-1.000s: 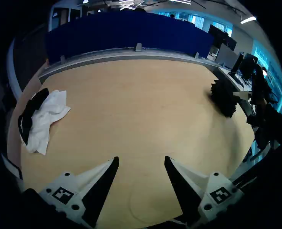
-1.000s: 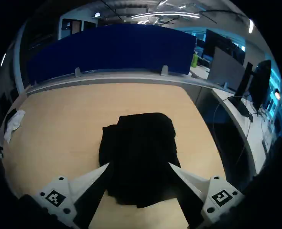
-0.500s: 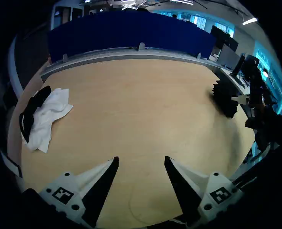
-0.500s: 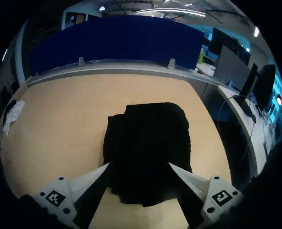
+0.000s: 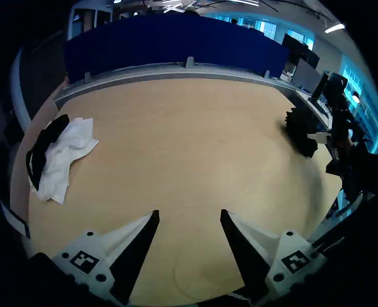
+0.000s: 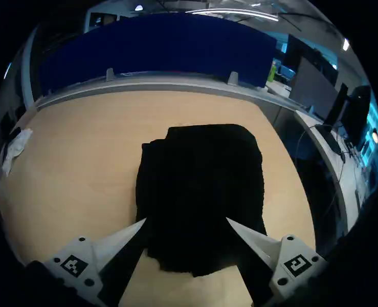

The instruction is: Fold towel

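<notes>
One black towel, loosely laid out on the table, not neatly folded yet

It's plain black and lying mostly flat in a rough rectangle. The far edge is fairly straight, there's a lumpy extra layer poking out on its left side, and the near edge is uneven. It sits toward the right side of the light wood tabletop, close to that edge. In the left gripper view the towel looks like a dark rumpled heap right at the table's far right edge.
</notes>
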The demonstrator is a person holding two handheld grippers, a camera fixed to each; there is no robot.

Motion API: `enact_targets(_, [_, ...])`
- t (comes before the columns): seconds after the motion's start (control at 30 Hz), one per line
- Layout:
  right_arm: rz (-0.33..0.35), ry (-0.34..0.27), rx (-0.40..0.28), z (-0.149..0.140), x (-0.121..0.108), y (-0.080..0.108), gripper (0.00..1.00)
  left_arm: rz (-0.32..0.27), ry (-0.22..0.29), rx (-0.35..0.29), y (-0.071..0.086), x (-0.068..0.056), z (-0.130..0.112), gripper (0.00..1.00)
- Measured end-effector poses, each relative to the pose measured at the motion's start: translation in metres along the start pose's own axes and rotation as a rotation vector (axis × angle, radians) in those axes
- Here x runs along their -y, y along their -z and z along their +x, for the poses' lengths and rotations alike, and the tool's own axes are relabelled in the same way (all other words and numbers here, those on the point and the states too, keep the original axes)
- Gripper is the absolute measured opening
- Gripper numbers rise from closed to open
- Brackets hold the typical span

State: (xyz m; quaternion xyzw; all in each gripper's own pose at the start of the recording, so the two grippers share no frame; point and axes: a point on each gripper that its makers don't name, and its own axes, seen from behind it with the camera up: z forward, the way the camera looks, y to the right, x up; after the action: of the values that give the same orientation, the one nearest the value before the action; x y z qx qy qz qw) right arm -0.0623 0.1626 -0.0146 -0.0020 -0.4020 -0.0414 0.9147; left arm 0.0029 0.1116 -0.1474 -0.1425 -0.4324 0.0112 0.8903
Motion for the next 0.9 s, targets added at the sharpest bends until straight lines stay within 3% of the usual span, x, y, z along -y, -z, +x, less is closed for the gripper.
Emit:
enact_targets(0.17, [0.006, 0.005, -0.029, 0.015, 0.001, 0.010, 1.00, 0.002, -0.003, -0.002, 0.002, -0.001, 0.002, 0.89])
enact_targets(0.4, [-0.002, 0.000, -0.098, 0.060, -0.012, 0.018, 1.00, 0.003, 0.004, -0.004, 0.003, -0.001, 0.006, 0.88])
enact_targets(0.67, [0.004, -0.019, -0.115, 0.093, -0.024, -0.001, 1.00, 0.014, 0.008, 0.000, 0.003, -0.001, 0.006, 0.88])
enact_targets(0.9, [0.023, -0.020, -0.095, 0.106, -0.026, -0.024, 1.00, 0.023, 0.009, 0.004, 0.001, -0.001, 0.007, 0.88])
